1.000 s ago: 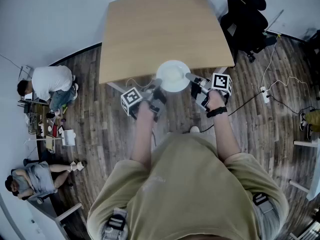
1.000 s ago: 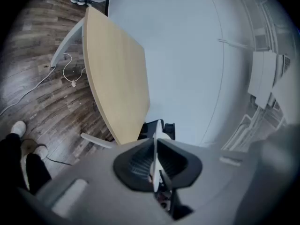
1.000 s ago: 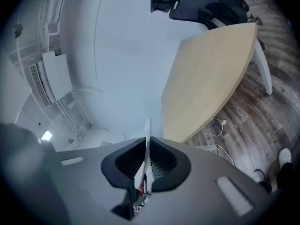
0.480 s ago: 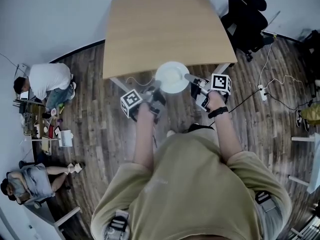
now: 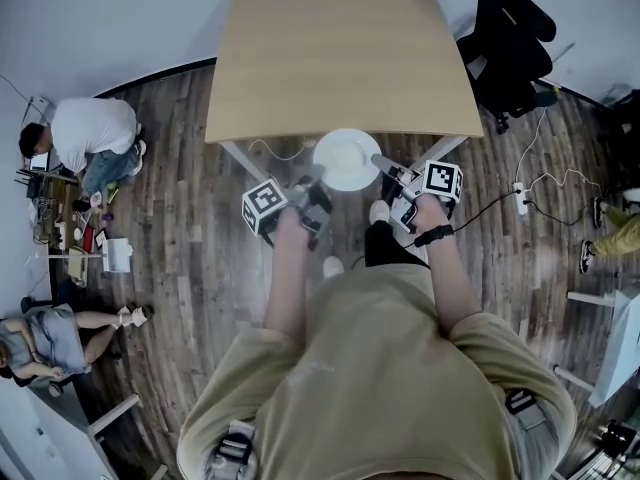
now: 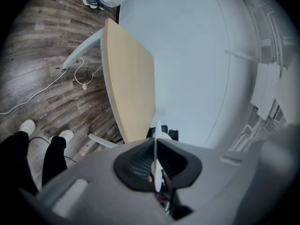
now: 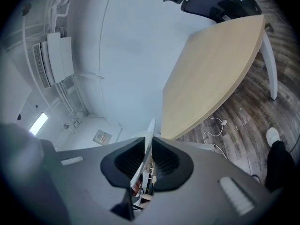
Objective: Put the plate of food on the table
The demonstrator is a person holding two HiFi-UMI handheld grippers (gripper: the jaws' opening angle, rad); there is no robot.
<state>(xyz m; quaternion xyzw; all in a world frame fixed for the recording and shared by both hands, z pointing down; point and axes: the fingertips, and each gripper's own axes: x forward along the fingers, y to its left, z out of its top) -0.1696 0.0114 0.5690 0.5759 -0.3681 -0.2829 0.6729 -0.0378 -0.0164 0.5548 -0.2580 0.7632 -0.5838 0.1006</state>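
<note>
Holding white plate (image 5: 347, 158) at near edge of table (image 5: 340, 48) — contents indiscernible; left gripper (image 5: 312, 176) clamped on rim, right gripper (image 5: 381, 160) opening — rim between pads.

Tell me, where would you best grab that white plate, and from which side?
By its thin rim, edge-on from the sides: the plate is flat and shallow, so only the rim fits between jaws. The left hand-held gripper pinches it so; the right hand-held gripper, rim between its jaws, is opening.

Even cool light, fisheye-warped edges
</note>
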